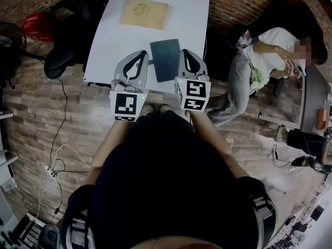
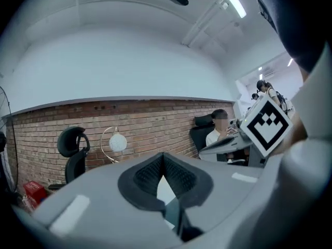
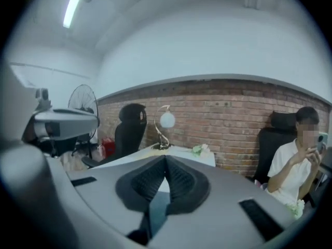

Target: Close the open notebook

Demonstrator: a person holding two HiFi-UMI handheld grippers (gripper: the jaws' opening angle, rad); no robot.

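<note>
1. The left gripper (image 1: pixel 140 53) is held over the near edge of the white table (image 1: pixel 111 40). Its fingers are closed tip to tip with nothing between them.
2. The right gripper (image 1: pixel 185 52) is beside it at the same edge, likewise pressed together and empty.
3. The notebook (image 1: pixel 165 59) lies flat on the table just past that edge, between the two grippers, dark cover up and closed.
4. A tan pad (image 1: pixel 144 13) lies nearer the table's far end, where a lamp (image 3: pixel 166 120) stands.
5. A seated person (image 1: pixel 270 51) is to the table's right.

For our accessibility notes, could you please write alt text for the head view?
A dark notebook lies closed on a white table between the left claw and right claw, both shut. A tan pad lies farther back; a person sits at right.
</note>
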